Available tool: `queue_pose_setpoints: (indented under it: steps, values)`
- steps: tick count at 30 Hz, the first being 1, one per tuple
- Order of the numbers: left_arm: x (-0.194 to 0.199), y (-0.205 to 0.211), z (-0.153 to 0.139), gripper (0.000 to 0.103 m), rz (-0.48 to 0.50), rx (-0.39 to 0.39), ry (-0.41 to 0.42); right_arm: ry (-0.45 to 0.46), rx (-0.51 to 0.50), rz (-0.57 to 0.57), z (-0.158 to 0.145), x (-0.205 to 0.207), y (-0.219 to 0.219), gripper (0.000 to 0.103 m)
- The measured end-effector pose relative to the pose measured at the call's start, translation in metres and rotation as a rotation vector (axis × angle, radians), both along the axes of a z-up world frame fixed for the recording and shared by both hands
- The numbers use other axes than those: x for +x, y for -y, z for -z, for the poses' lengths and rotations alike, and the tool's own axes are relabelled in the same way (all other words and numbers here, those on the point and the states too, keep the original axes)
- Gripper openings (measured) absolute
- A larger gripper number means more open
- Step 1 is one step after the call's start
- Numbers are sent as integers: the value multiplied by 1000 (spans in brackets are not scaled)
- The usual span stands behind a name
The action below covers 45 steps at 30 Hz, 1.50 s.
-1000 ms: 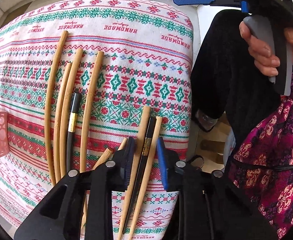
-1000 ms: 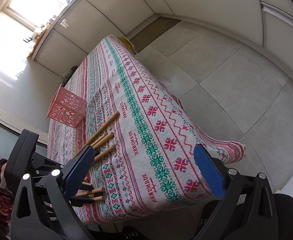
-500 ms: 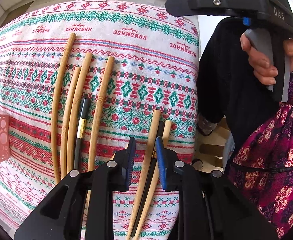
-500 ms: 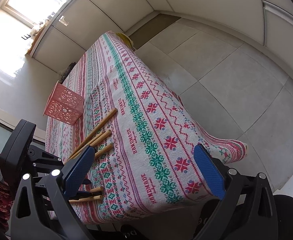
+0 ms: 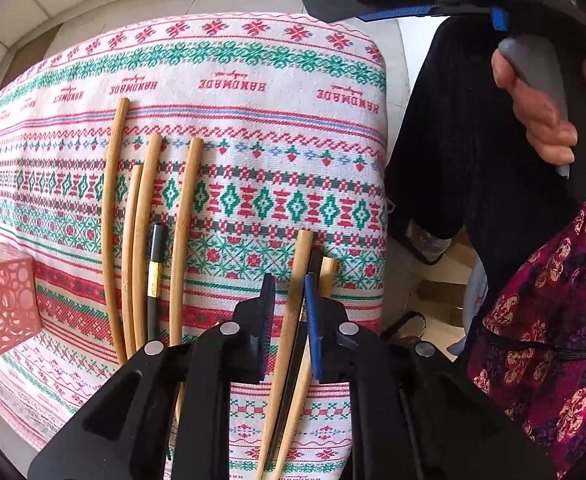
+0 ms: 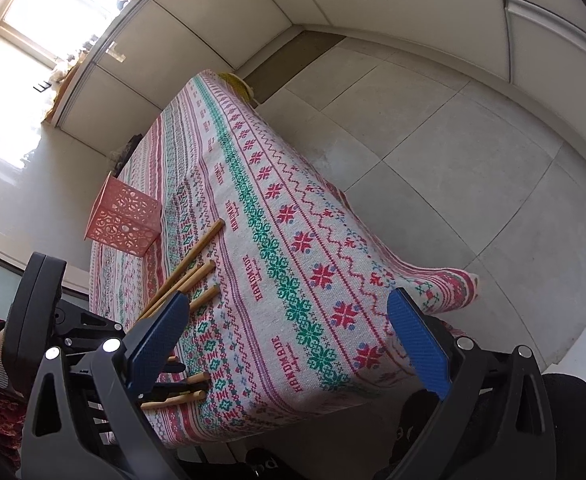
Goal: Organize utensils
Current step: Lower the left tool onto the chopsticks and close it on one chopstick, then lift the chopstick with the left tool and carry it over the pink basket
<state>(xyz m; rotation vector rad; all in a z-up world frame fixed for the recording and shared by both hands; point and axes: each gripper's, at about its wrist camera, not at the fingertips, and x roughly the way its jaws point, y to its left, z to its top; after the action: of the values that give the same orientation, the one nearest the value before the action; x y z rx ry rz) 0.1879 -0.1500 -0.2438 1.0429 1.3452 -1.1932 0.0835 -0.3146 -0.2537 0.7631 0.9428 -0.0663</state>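
the pink lattice basket (image 5: pixel 1 300) sits at the left edge of my left wrist view, on the worktop (image 5: pixel 253 64) with its patterned cloth; from here i can't see inside it, and in the right wrist view its open top faces away, so its contents stay unknown to me.

my left gripper (image 5: pixel 289 304) points straight down at the cloth, and its jaws have just been closing. they stand narrow now, with a bamboo chopstick (image 5: pixel 293 312) running up between them; whether the pads actually press on it i can't quite tell through the fisheye. just right of it lie a black chopstick (image 5: pixel 315 258) and another bamboo stick (image 5: pixel 327 276), mostly behind the right blue pad. all three run lengthwise from the bottom of the frame toward the middle, ends pointing up the picture.

to the left, a second group (image 5: pixel 145 240) lies parallel: four bamboo sticks and one black stick with a gold band, long axes also running bottom to top, slightly bowed by the lens.

my right gripper (image 6: pixel 293 336) hangs over the near corner of the cloth, jaws spread wide with nothing between them. a hand (image 5: pixel 541 112) grips its handle at the upper right of the left wrist view.
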Motion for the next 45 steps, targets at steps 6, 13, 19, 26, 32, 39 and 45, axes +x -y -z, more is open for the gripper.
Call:
queue_pose_setpoints:
  steps: [6,13,19,26,32,39,45]
  values:
    - [5,3,-1,19,-7,-6,24,3,-4,3,-2,-3,3,96]
    - [6,3,-5,35,-57,-13,1,-3,9,7,-1,-5,3,96]
    - [11,-6,-1,22,-49,17,46,-6,11,16,0,-8,7,96]
    - [-25,5,4,27,32,42,107,-23,10,9,-1,-6,3,96]
    - [-40,-2,3,8,-46,-19,111,-47,4,26,-6,-8,-1,96]
    - [-40,-31,-5,6,-264,-132,182,-68,54,41,-19,-5,-11,96]
    - [-31,-70,-36,6,-514,-308,236,-116,36,31,-23,-5,-36,96]
